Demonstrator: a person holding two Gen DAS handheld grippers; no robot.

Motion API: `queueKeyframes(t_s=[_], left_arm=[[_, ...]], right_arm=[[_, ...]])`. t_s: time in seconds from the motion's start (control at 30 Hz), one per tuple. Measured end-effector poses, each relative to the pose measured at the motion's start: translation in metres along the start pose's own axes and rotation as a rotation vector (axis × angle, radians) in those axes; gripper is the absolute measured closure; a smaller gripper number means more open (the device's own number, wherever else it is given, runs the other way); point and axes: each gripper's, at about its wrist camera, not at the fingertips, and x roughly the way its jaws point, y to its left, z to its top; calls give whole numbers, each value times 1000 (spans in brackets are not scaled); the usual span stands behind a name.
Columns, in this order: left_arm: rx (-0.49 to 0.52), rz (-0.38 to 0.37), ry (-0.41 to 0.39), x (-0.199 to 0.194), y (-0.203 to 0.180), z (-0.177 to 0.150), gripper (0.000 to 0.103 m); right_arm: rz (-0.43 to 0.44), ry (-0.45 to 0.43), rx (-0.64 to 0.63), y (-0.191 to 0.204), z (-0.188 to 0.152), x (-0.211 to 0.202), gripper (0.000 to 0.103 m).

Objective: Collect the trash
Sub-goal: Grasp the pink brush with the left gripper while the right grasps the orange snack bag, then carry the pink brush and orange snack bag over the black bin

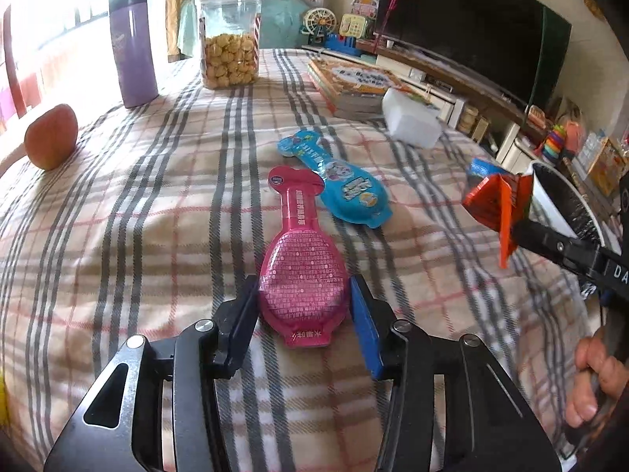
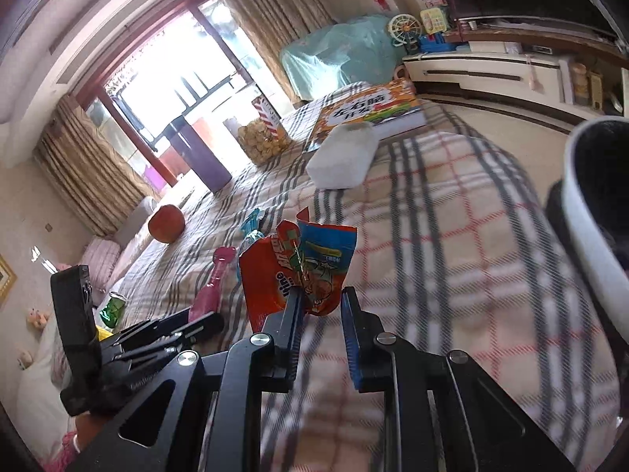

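Note:
A pink spoon-shaped pouch (image 1: 302, 259) lies flat on the plaid cloth (image 1: 157, 204). My left gripper (image 1: 304, 299) straddles its wide end, with both pads against its edges. A blue pouch (image 1: 346, 185) of the same shape lies just beyond it. Out to the right, my right gripper (image 1: 515, 232) is shut on a crumpled orange snack wrapper (image 1: 495, 204), lifted off the cloth beside a white bin with a black liner (image 1: 566, 204). From the right wrist the wrapper (image 2: 298, 267) stands up between the fingers of the right gripper (image 2: 322, 303); the bin rim (image 2: 589, 216) is at the right.
An apple (image 1: 51, 137), a purple flask (image 1: 131, 47) and a jar of cookies (image 1: 230, 39) stand at the far left. A stack of books (image 1: 354, 82) and a white tissue pack (image 1: 412, 118) sit at the far right. A green wrapper (image 2: 112, 306) lies near the left edge.

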Motion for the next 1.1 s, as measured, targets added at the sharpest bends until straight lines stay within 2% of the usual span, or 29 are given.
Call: queueKeyframes(t_s=[0.3,0.57,0.9,1.1], left_arm=[[61,-89,-36,-26,-51,-5,59],[137,-167,-30,-29,-104,-5,59],[220,-226,-35,-30,-158,-4,59],[254,-244,-35,-29,-178,-2,59]], right_arm=[[-16,-55,13,-14,-10,-46,84],[-58,-98,24,-34,-17,-80,84],[-122,-150,63,-65,-28,-121,84],[-145,-171,73,-78,-30,-137,84]])
